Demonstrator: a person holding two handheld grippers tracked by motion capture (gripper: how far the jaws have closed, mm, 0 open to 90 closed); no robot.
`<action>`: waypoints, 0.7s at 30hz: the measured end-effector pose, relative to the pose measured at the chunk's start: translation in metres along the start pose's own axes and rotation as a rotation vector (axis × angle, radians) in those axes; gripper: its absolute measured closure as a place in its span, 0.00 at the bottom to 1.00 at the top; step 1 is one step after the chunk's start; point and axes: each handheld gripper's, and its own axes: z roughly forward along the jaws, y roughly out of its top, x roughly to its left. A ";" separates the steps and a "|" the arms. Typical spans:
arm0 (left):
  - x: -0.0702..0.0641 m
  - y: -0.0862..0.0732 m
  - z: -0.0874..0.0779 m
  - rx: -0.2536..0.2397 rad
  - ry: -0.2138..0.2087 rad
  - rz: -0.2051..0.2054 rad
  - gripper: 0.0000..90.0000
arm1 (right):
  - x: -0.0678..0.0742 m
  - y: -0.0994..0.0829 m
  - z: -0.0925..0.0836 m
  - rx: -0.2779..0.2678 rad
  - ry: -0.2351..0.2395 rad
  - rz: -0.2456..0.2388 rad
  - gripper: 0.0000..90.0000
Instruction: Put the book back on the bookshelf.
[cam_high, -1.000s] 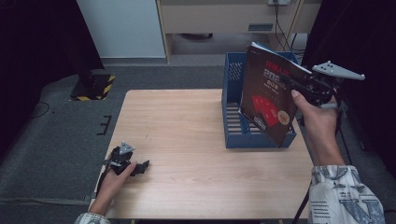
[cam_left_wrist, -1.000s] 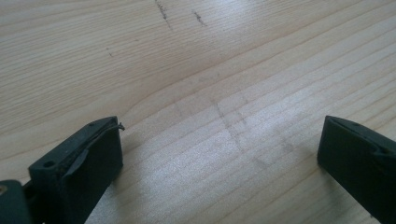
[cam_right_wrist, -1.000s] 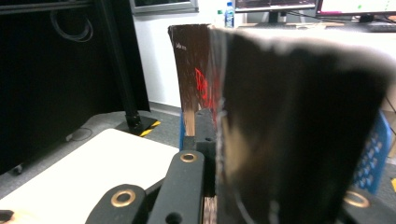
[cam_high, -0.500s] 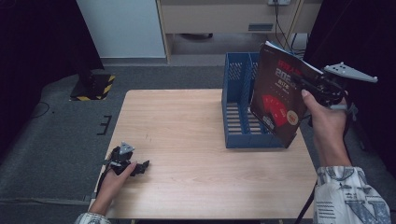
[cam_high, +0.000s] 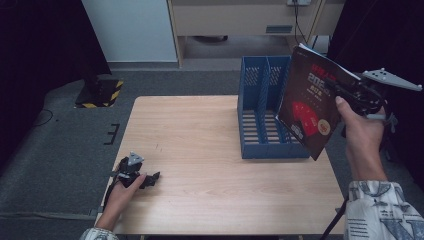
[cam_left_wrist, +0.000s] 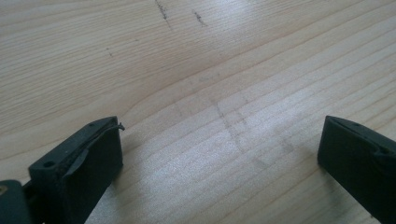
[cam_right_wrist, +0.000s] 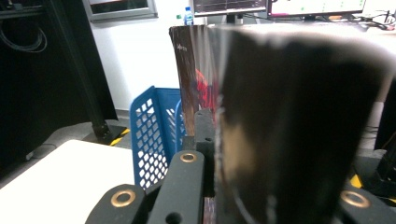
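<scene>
While your right gripper (cam_high: 336, 90) holds its fingers clamped on the dark magazine (cam_high: 311, 102), that magazine hangs in the air tilted, just to the right of the blue file rack (cam_high: 264, 125) and overlapping the rack's right wall as seen from the high view. Its top corner stands above the rack's rim and its lower corner points down past the rack's front right corner, over the right edge of the desk (cam_high: 200, 130). The cover shows red print and a red fan-shaped figure on black.

From the right gripper view, the magazine (cam_right_wrist: 280, 121) rises straight up between the fingers (cam_right_wrist: 203, 126), its glossy cover close to the lens and blurred, with the perforated wall of the file rack (cam_right_wrist: 154, 135) to the left of it and lower down.

The file rack stands upright on the far right part of the desk, its two compartments open to the top; what lies inside them you cannot tell from here.

Your left gripper (cam_high: 152, 176) rests on the desk well away from the file rack, at the near left corner, your hand (cam_high: 122, 192) wrapped around its body. In the left gripper view its fingers (cam_left_wrist: 95, 154) stand wide apart, with bare wood grain and a few faint pencil-like marks between them, and nothing in their grasp.
</scene>
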 end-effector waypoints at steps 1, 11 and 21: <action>0.000 0.000 0.000 0.000 0.000 0.000 0.00 | -0.002 0.000 -0.001 0.002 -0.008 -0.003 0.97; 0.000 0.000 0.000 0.000 0.000 -0.001 0.00 | -0.012 -0.001 -0.011 0.003 -0.033 -0.003 0.97; 0.000 0.000 0.000 0.000 0.001 -0.001 0.00 | -0.021 -0.004 -0.014 -0.003 -0.092 0.011 0.97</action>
